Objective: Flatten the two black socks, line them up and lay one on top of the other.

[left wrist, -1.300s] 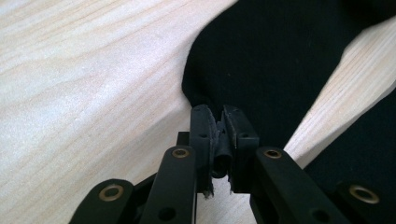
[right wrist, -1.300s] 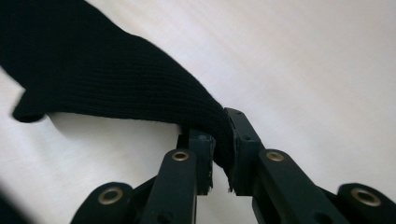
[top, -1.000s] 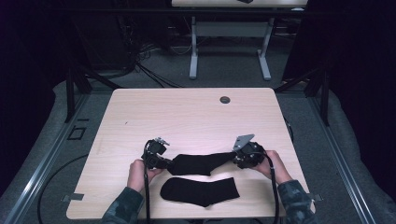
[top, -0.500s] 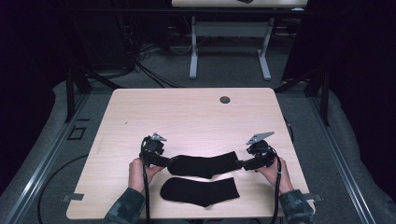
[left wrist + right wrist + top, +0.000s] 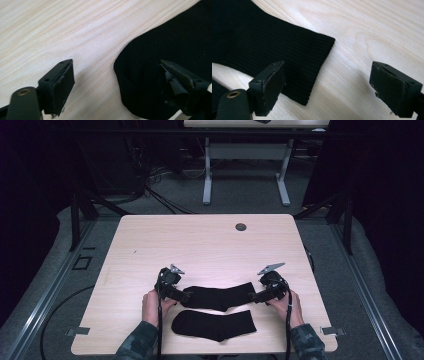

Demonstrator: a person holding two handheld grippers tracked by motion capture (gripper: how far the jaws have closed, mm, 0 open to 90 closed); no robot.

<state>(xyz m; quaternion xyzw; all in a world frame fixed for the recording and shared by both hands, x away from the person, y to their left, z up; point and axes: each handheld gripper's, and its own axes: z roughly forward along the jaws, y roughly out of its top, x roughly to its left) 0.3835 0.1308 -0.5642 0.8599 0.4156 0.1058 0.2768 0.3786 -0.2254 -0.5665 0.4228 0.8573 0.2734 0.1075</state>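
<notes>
Two black socks lie flat on the light wooden table (image 5: 210, 245). The upper sock (image 5: 217, 297) stretches between my two grippers, and the lower sock (image 5: 214, 325) lies just in front of it. My left gripper (image 5: 182, 295) is at its rounded left end. In the left gripper view that end of the sock (image 5: 160, 50) lies under the right jaw of the left gripper (image 5: 115, 62), unpressed. My right gripper (image 5: 254, 296) is at the ribbed cuff (image 5: 274, 42), which lies beside the left jaw of the right gripper (image 5: 326, 63). Both pairs of jaws have just been opening and stand open.
A round grommet (image 5: 241, 226) sits near the table's far edge. The person's hands (image 5: 150, 302) rest close to the front edge. Beyond the table a second table's legs (image 5: 206, 170) and loose cables (image 5: 150, 190) stand on the grey floor.
Both grippers have let go of the upper sock's ends, jaws now wide apart. The sock has settled flat on the table, and the right gripper has sunk a little.
</notes>
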